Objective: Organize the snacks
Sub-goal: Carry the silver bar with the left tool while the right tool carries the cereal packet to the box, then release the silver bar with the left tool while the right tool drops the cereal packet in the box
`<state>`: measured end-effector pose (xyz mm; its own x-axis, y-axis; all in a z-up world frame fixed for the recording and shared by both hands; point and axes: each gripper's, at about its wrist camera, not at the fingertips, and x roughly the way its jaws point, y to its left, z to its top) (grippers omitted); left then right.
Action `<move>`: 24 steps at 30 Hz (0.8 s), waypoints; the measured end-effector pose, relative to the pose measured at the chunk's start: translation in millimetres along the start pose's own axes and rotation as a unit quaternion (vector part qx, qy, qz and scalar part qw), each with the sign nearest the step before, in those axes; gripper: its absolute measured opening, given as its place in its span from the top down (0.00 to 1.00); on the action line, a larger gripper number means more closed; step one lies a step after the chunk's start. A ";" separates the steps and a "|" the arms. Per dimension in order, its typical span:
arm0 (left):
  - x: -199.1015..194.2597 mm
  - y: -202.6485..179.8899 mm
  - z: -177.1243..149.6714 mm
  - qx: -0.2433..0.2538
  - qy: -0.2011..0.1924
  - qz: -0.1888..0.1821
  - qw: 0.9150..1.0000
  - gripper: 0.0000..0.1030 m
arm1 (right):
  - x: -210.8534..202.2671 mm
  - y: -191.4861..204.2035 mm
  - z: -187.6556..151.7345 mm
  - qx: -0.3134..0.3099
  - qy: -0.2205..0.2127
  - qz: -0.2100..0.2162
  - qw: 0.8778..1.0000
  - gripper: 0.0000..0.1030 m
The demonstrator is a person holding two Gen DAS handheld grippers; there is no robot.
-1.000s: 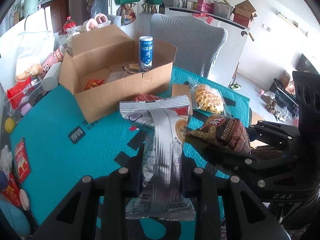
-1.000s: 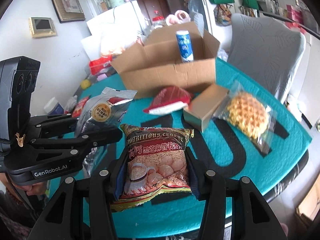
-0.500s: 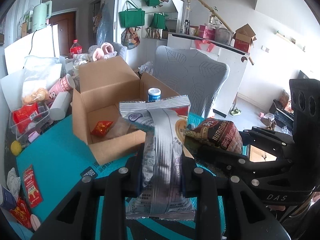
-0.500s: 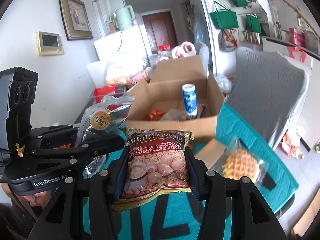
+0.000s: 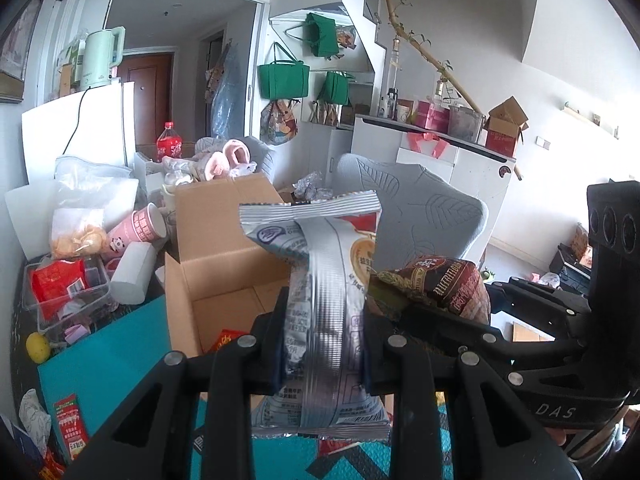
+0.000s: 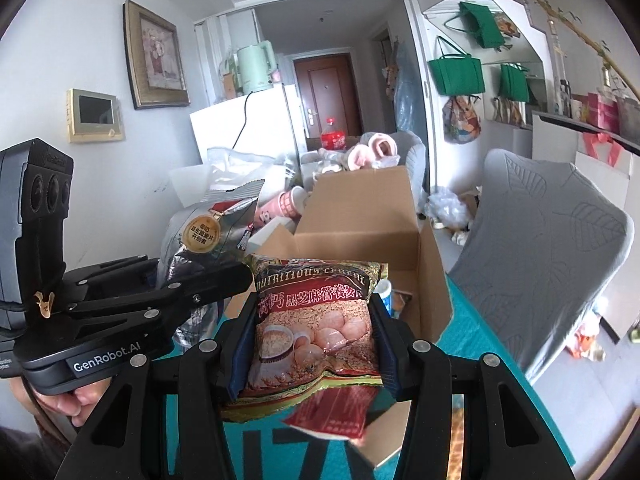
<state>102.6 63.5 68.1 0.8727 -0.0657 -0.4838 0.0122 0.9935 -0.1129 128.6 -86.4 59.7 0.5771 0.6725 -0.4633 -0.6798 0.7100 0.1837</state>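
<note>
My left gripper (image 5: 324, 344) is shut on a silver foil snack packet (image 5: 324, 300), held upright in the air in front of the open cardboard box (image 5: 224, 276). My right gripper (image 6: 312, 340) is shut on a brown cereal packet (image 6: 316, 320), also lifted, with the same box (image 6: 360, 220) behind it. Each gripper shows in the other's view: the right one with the cereal packet (image 5: 448, 288) to the right, the left one with the silver packet (image 6: 204, 236) to the left. A red packet (image 5: 226, 340) lies inside the box. The blue can's top (image 6: 385, 288) peeks past the cereal packet.
The box stands on a teal table mat (image 5: 112, 368). A clear tub with red packets (image 5: 64, 292), pink cups (image 5: 140, 228) and a plastic bag crowd the table's left. A red packet (image 6: 332, 412) lies on the mat below my right gripper. A grey chair (image 6: 540, 232) stands right of the table.
Both grippers have risen and moved towards the box with their packets. The table surface has dropped low in both views and the box's inside now lies just ahead.
</note>
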 end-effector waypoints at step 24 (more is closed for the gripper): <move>130.0 77.0 38.4 0.000 0.048 0.088 0.995 0.73 | 128.5 -37.4 64.2 -0.026 0.047 -0.032 0.998 0.51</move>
<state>235.7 135.0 29.9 0.8104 0.1016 -0.5770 -0.1371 0.9904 -0.0182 257.3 -13.1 49.0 0.5773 0.6019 -0.5518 -0.6667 0.7376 0.1071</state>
